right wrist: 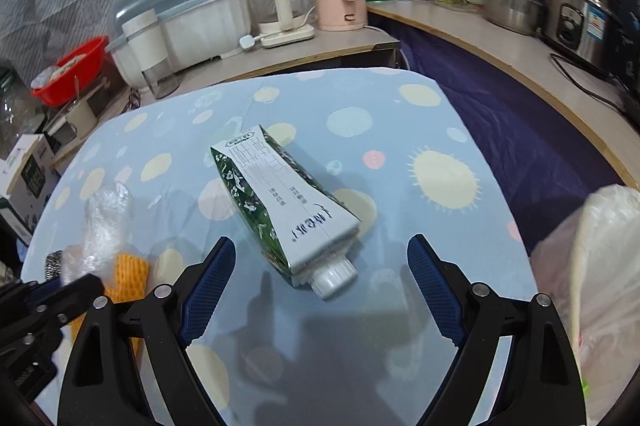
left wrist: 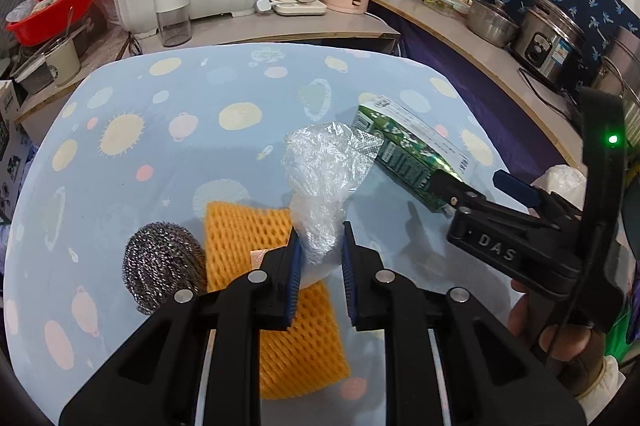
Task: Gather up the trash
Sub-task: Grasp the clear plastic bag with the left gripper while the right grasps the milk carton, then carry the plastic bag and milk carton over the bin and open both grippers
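A crumpled clear plastic bag (left wrist: 324, 165) lies on the blue patterned table (left wrist: 160, 153). Its lower end sits between the blue pads of my left gripper (left wrist: 320, 258), which is closed on it. A green and white milk carton (right wrist: 280, 201) with a white cap lies flat on the table in front of my right gripper (right wrist: 320, 266), which is wide open and not touching it. The carton also shows in the left wrist view (left wrist: 408, 153), with the right gripper (left wrist: 484, 185) at its near end. The bag shows at the left in the right wrist view (right wrist: 104, 222).
An orange foam net (left wrist: 280, 266) and a steel scourer (left wrist: 160, 266) lie under and left of my left gripper. A white plastic bag (right wrist: 600, 266) hangs off the table's right side. Kettles, a dish cover, a red basin and pots stand on the counters behind.
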`<state>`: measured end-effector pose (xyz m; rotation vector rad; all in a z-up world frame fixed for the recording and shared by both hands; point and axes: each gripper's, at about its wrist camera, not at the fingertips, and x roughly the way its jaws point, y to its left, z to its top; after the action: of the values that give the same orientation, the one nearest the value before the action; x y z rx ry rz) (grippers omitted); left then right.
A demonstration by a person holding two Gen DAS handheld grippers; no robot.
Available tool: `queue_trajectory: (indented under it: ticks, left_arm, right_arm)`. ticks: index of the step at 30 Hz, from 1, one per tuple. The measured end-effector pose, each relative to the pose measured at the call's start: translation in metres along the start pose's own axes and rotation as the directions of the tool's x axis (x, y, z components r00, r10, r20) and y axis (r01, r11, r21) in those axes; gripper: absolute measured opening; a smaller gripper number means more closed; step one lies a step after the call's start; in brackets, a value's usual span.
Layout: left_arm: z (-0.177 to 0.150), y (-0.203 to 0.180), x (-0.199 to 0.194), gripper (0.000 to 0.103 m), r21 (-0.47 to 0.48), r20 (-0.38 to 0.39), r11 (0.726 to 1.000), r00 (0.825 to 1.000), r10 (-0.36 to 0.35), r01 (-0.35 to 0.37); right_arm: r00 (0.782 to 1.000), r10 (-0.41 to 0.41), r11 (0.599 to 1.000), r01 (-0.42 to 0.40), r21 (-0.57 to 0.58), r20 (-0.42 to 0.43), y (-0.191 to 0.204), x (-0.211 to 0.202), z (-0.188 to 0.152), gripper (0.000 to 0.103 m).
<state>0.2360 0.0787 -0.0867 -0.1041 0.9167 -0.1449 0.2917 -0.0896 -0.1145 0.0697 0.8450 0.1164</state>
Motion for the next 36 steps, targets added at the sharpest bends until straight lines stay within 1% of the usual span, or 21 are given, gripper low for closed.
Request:
queue_trajectory:
  ticks: [5, 9, 10, 11, 13, 16, 19, 22, 27, 31, 36]
  left_arm:
    - [0.003, 0.011, 0.004, 0.018, -0.019, -0.005, 1.000, 1.000, 0.003, -0.003]
    - [0.002, 0.011, 0.006, 0.018, -0.018, -0.008, 1.000, 1.000, 0.002, -0.002]
    - [0.003, 0.011, 0.006, 0.018, -0.016, -0.008, 1.000, 1.000, 0.002, -0.002]
    - [0.002, 0.012, 0.006, 0.018, -0.014, -0.008, 1.000, 1.000, 0.003, -0.003]
    - [0.003, 0.011, 0.006, 0.018, -0.013, -0.009, 1.000, 1.000, 0.005, -0.005]
    - [0.003, 0.010, 0.004, 0.018, -0.011, -0.007, 1.000, 1.000, 0.004, -0.004]
    - [0.002, 0.006, -0.001, 0.018, -0.001, 0.000, 1.000, 1.000, 0.006, -0.006]
    - [-0.001, -0.002, -0.009, 0.018, 0.012, 0.008, 1.000, 1.000, -0.001, 0.001]
    - [-0.006, -0.023, -0.028, 0.018, 0.051, 0.027, 0.998, 0.999, -0.022, 0.021]
    - [-0.010, -0.045, -0.044, 0.018, 0.092, 0.040, 0.995, 0.998, -0.046, 0.042]
    - [-0.018, -0.075, -0.062, 0.018, 0.150, 0.053, 0.986, 0.996, -0.078, 0.070]
  right_arm:
    - [0.999, 0.040, 0.999, -0.040, -0.025, -0.021, 0.005, 0.019, 0.006, 0.085]
    - [0.997, 0.073, 0.997, -0.074, -0.014, -0.036, 0.005, 0.030, 0.008, 0.085]
    - [0.996, 0.078, 0.997, -0.078, -0.011, -0.038, 0.005, 0.031, 0.008, 0.083]
    - [0.996, 0.083, 0.996, -0.084, -0.010, -0.040, 0.006, 0.032, 0.008, 0.075]
    - [0.995, 0.085, 0.996, -0.085, -0.013, -0.047, 0.006, 0.030, 0.007, 0.065]
    - [0.996, 0.083, 0.997, -0.083, -0.007, -0.034, 0.006, 0.021, 0.003, 0.063]
    - [0.997, 0.081, 0.997, -0.081, 0.008, -0.014, 0.003, 0.003, -0.002, 0.061]
    - [0.997, 0.076, 0.996, -0.077, 0.052, 0.016, -0.006, -0.022, -0.007, 0.058]
    - [0.996, 0.050, 0.991, -0.059, 0.119, 0.074, -0.030, -0.073, -0.015, 0.056]
    - [0.993, 0.008, 0.987, -0.028, 0.160, 0.122, -0.050, -0.114, -0.022, 0.054]
    - [0.981, -0.044, 0.978, 0.004, 0.207, 0.187, -0.076, -0.164, -0.030, 0.053]
